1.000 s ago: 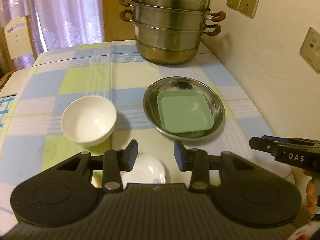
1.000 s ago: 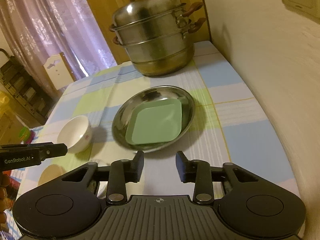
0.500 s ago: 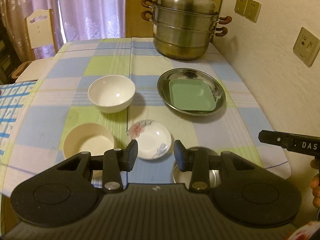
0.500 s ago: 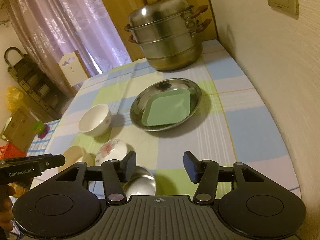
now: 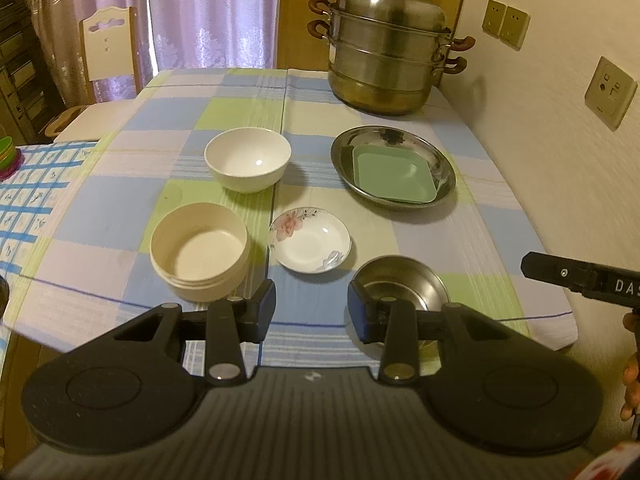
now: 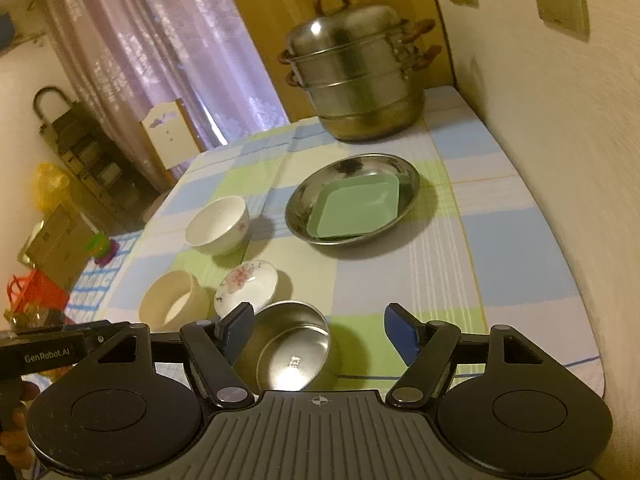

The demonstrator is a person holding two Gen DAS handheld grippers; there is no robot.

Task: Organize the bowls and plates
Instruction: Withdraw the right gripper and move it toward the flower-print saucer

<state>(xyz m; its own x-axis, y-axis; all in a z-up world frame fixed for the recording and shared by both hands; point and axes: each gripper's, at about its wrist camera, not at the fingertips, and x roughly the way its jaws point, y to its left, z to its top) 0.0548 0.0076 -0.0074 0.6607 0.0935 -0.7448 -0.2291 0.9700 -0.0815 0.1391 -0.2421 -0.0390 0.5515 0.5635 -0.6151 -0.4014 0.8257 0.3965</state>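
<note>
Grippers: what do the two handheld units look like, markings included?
Both are matte black with round side discs, ribbed centre plates and silver pivot screws. The left gripper has black pads; the right gripper has blue ones. Side on, the left reads "GenRobot.AI", the right "DAS".

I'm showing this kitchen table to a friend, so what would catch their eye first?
Probably the big steel steamer pot at the table's far end near the wall. Next, the green square plate lying inside the steel dish in front of it, then the flowered saucer among the nearer bowls.
</note>
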